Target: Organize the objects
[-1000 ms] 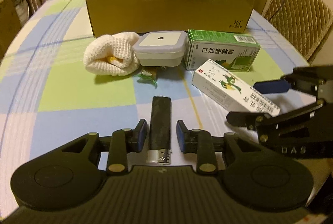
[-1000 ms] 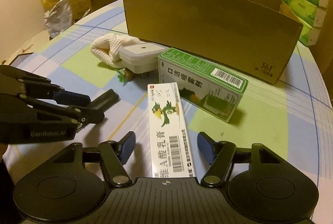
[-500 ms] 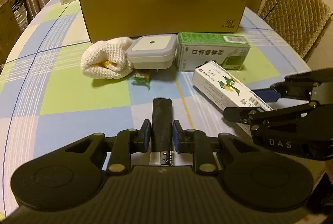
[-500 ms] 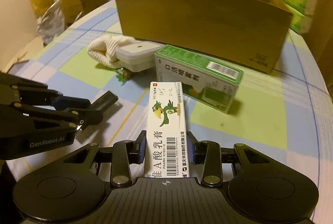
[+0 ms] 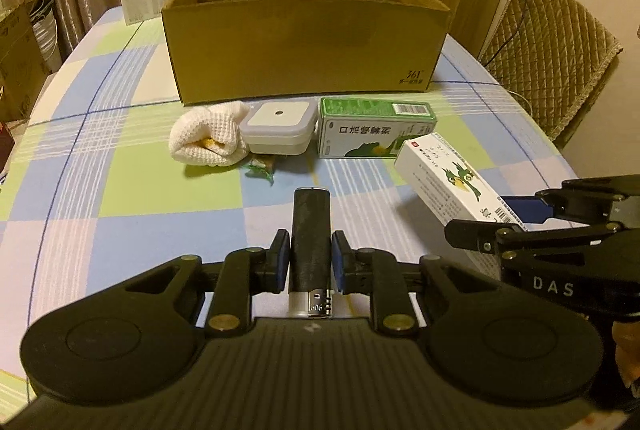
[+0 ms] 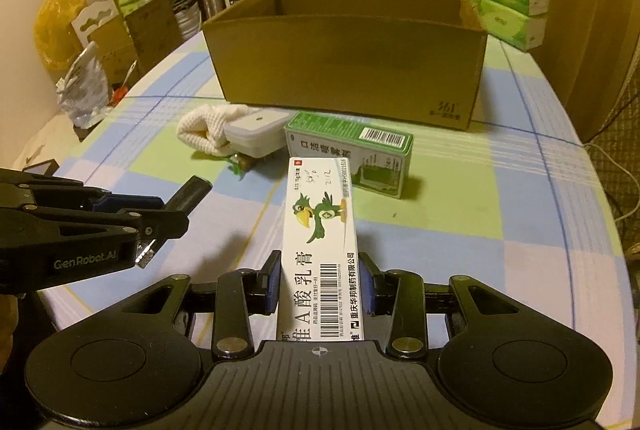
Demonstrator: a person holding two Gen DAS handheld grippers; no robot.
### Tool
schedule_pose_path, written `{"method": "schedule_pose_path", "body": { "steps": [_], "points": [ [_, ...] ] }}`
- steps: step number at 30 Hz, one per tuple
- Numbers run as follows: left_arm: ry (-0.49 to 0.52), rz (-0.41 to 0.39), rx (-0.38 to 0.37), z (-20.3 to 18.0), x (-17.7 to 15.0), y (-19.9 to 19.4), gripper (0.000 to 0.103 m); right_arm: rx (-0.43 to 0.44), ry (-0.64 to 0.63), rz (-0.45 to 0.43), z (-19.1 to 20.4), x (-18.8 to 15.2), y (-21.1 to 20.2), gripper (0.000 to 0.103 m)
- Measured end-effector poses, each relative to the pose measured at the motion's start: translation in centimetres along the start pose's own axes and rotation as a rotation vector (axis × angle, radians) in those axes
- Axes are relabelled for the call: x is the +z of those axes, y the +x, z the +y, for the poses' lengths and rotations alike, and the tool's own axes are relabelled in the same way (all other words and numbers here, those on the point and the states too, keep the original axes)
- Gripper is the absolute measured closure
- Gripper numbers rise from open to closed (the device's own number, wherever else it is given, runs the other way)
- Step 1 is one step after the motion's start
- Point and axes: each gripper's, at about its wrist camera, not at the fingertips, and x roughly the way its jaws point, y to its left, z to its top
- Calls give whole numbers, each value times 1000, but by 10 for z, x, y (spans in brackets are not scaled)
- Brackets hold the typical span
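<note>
Left jaws grip black lighter [image 5: 310,238]; right jaws grip white ointment box [image 6: 320,246], both lifted.

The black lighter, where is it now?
The black lighter is clamped in the left gripper, above the table, left of the white box.

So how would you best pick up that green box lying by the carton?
Take the green box across its narrow width, coming from above. It lies flat on its long side, its top face is bare, and its right end is free, while the white container crowds its left end.
</note>
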Motion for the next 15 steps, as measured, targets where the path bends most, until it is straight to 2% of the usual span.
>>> {"method": "schedule_pose_path", "body": {
  "steps": [15],
  "points": [
    [13, -34, -1, -9, 4, -31, 85, -10, 11, -55, 6, 6, -31, 68]
  ]
}}
